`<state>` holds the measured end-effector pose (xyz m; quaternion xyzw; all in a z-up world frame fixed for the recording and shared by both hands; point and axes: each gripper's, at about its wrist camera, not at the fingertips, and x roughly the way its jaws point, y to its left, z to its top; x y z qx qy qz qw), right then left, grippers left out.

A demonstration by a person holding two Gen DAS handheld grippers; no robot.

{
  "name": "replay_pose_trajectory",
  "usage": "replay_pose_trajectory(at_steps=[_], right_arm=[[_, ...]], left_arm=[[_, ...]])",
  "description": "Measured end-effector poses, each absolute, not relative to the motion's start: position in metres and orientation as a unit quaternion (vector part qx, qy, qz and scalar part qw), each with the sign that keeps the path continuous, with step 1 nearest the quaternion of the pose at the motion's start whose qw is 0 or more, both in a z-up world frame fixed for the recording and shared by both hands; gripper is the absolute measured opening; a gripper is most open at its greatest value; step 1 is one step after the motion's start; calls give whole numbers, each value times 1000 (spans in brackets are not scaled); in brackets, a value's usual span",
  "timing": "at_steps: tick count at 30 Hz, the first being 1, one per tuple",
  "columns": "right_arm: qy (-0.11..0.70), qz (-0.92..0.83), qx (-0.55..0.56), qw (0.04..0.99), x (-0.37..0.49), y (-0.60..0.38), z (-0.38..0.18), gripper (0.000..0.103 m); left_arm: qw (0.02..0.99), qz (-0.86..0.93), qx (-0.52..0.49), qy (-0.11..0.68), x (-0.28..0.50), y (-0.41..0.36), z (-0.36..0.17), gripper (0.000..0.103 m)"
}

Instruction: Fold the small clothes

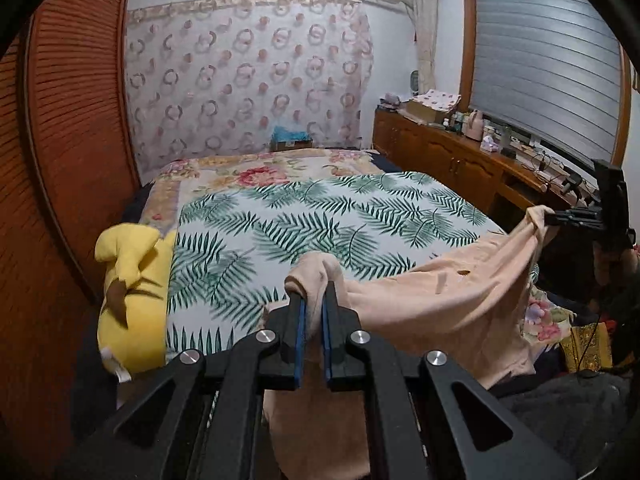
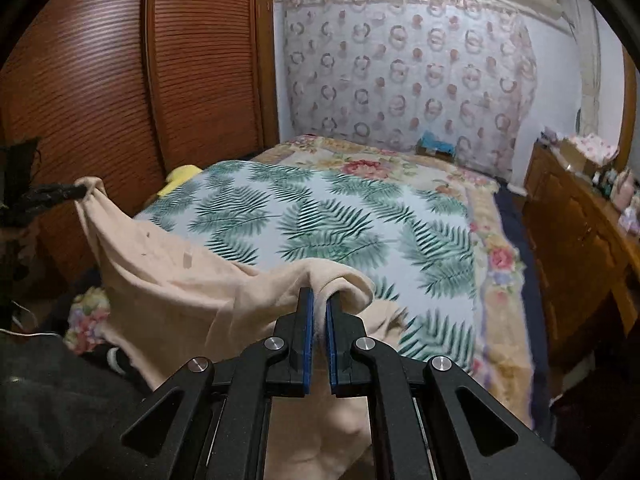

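The left gripper is clamped on one corner of a peach garment. At the right edge the right gripper pinches another corner, so the cloth hangs between them above the bed with its palm-leaf sheet. A yellow plush toy lies at the bed's left side.
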<state>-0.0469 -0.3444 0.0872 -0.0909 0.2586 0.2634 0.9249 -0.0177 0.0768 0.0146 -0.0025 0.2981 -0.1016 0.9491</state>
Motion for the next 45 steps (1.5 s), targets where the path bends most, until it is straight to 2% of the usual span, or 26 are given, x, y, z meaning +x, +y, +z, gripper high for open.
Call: replay_pose_trajectory(at_steps=[9, 18, 24, 27, 29, 31, 33, 34, 35, 36, 45], right_arm=[[326, 246, -93, 908, -42, -340, 46, 6], [342, 240, -76, 905, -23, -343, 44, 6], [343, 243, -68, 905, -17, -341, 36, 6], [341, 244, -65, 906, -14, -343, 32, 6], [340, 244, -62, 906, -13, -343, 32, 6], [339, 244, -63, 907, -13, -343, 34, 11], [335, 243, -64, 908, -14, -344, 36, 16], [334, 241, -64, 909, -14, -345, 37, 20], [333, 239, -65, 910, -14, -346, 38, 27], [332, 238, -64, 910, -14, -347, 39, 32], [320, 213, -61, 921, 11, -353, 41, 50]], left_arm=[[930, -85, -20, 357, -19, 80, -36, 8], [929, -89, 0, 359, -25, 73, -36, 8], [935, -76, 8, 346, -24, 71, -28, 20], [938, -69, 8, 341, -20, 72, -29, 31], [939, -63, 3, 337, -16, 74, -28, 45], [941, -67, -8, 331, -13, 78, -28, 46], [940, -74, -23, 333, -6, 82, -31, 54], [939, -75, -25, 335, -3, 83, -32, 61], [937, -73, -25, 341, 4, 84, -36, 67], [936, -73, -24, 344, 8, 84, -38, 69], [920, -62, -17, 387, 57, 92, -70, 71]])
